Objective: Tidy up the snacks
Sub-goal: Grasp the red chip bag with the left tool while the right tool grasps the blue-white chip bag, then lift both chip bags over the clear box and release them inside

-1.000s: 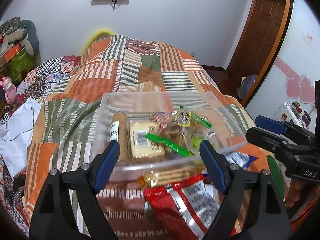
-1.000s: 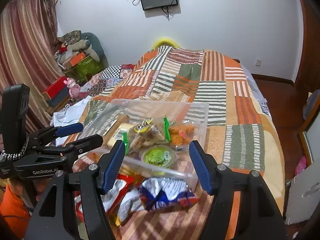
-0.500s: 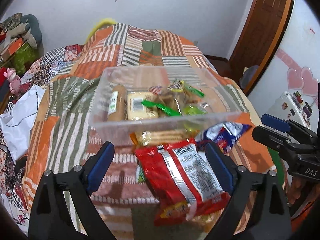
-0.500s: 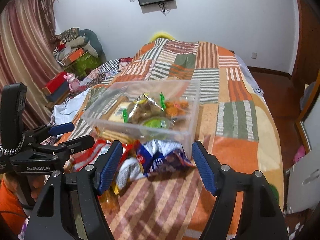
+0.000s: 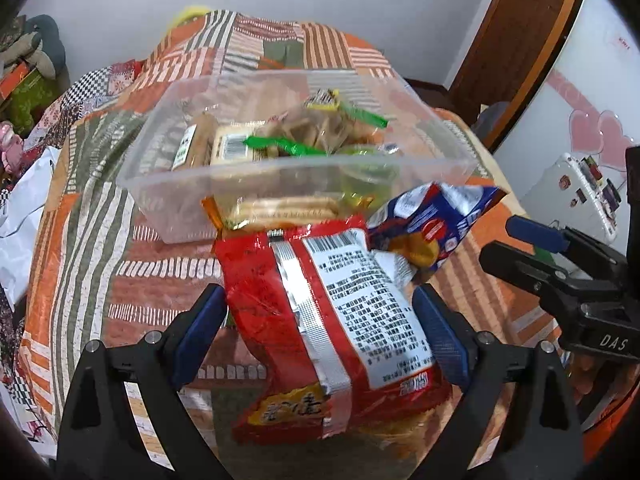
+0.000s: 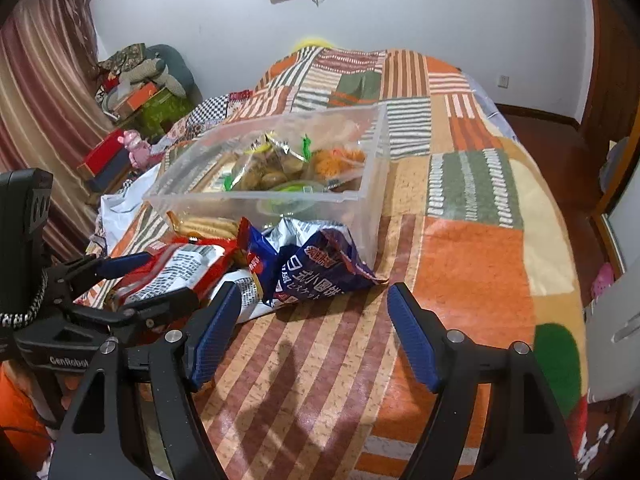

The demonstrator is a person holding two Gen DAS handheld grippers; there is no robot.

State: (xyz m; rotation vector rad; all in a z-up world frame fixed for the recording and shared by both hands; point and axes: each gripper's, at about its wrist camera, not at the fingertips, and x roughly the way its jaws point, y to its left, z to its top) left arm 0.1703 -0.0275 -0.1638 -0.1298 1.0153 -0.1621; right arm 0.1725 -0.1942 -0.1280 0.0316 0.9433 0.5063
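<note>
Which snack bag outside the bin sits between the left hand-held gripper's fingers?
The red snack bag; the blue biscuit bag lies beyond, beside the clear bin.

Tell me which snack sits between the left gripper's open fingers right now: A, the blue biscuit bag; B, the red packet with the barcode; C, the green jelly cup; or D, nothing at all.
B: in the left wrist view the red packet lies between the open fingers of the left gripper, while the blue biscuit bag sits farther off, beside the clear bin.

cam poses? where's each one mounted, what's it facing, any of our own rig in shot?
Left wrist: on the left tool, facing the red snack bag between its fingers; right tool at right edge.
Right wrist: on the right tool, facing the striped bedspread; left tool at left.
Shared: clear bin, blue bag.
</note>
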